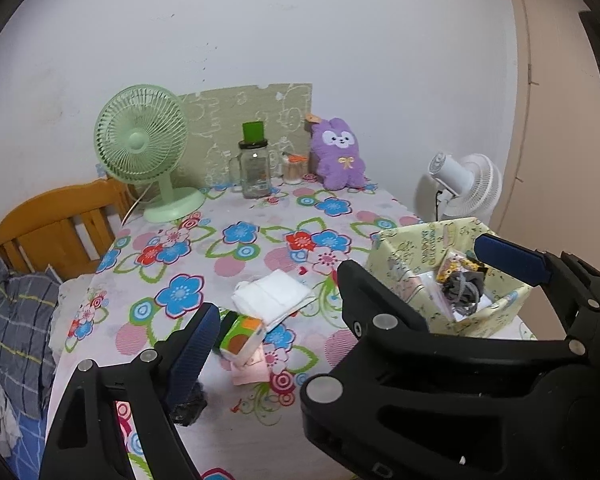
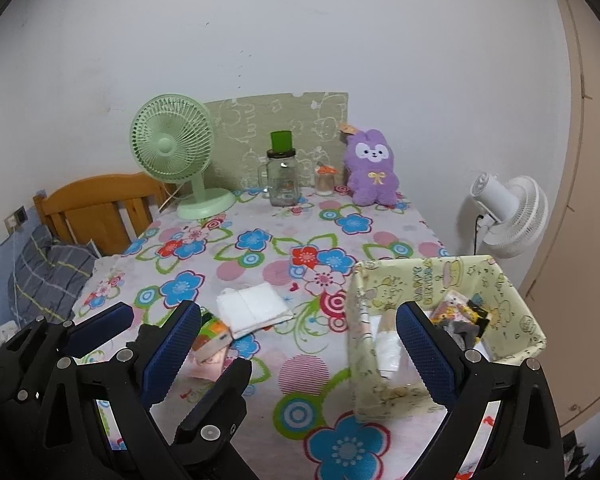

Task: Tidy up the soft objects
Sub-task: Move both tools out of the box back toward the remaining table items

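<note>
Right wrist view: both hand-held grippers, left (image 2: pixel 158 326) and right (image 2: pixel 300 344), jaws apart, empty; folded white cloth (image 2: pixel 254 308) loose on tabletop (image 2: pixel 260 264), likely bound for box (image 2: pixel 452 276) at right.

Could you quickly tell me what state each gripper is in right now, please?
Left gripper: open, holding nothing.
Right gripper: open, holding nothing.
</note>
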{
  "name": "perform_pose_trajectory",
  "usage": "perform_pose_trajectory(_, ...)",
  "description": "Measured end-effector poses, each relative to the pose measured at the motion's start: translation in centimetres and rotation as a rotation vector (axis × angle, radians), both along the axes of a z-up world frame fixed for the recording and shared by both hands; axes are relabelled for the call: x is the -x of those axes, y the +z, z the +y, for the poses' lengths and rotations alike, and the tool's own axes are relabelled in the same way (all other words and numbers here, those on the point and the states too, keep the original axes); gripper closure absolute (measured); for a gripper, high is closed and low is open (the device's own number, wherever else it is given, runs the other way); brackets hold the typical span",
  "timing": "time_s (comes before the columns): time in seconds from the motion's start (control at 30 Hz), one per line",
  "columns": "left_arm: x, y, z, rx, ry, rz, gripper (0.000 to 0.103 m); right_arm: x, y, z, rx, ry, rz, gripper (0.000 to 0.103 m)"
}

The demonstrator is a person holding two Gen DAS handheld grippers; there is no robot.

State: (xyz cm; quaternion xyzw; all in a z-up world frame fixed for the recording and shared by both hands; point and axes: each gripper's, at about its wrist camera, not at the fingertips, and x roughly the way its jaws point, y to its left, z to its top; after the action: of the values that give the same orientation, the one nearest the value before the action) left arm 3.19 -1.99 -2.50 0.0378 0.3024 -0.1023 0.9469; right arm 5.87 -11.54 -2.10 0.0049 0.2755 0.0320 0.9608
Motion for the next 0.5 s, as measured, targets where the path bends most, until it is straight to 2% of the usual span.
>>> perform_pose_trajectory(0.2, -0.9, -0.9, 1.3, 0.014, 0.015, 0.043, 0.016, -1.0, -0.8, 1.3, -0.007, 0.026, 0.013, 0.004)
perform_pose_trajectory(0.5, -1.9, -2.2, 2.9, -0.007, 0.047, 0.031, 0.016, -2.7, -2.4, 3.2, 0.002, 0.042, 0.011, 0.004)
